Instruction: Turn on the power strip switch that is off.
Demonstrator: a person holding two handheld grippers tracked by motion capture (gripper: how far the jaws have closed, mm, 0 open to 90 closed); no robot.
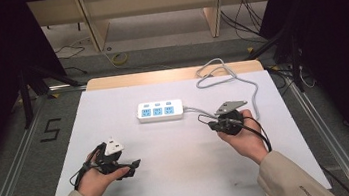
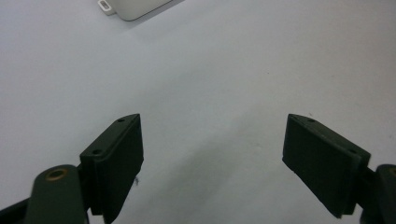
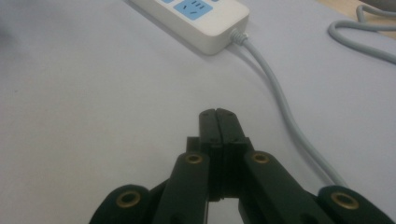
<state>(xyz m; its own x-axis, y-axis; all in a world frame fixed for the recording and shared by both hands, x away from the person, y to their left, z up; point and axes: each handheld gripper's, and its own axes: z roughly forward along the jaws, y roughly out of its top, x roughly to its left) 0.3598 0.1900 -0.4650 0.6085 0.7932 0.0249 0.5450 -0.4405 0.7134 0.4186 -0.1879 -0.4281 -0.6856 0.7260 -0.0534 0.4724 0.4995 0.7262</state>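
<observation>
Nearest edge: two forearms in tan sleeves came in over a table [image 1: 182, 177] w/ white top. Left gripper [image 1: 129, 168] held low at front left, jaws spread wide apart, nothing between them; in left gripper view [image 2: 212, 154] just bare white surface under the gap. Right gripper [image 1: 214, 125] at mid-right, jaws pressed flat together, empty; right gripper view [image 3: 218, 122] had closed tips aimed toward the power strip. Grey plate sat on top of each gripper. Mid-table: white power strip [image 1: 160, 111] w/ three blue sockets, lying flat, apart from both grippers. Its grey cord [image 1: 255, 93] ran right past right gripper, looped at far edge. Beyond: floor, wooden frame legs
</observation>
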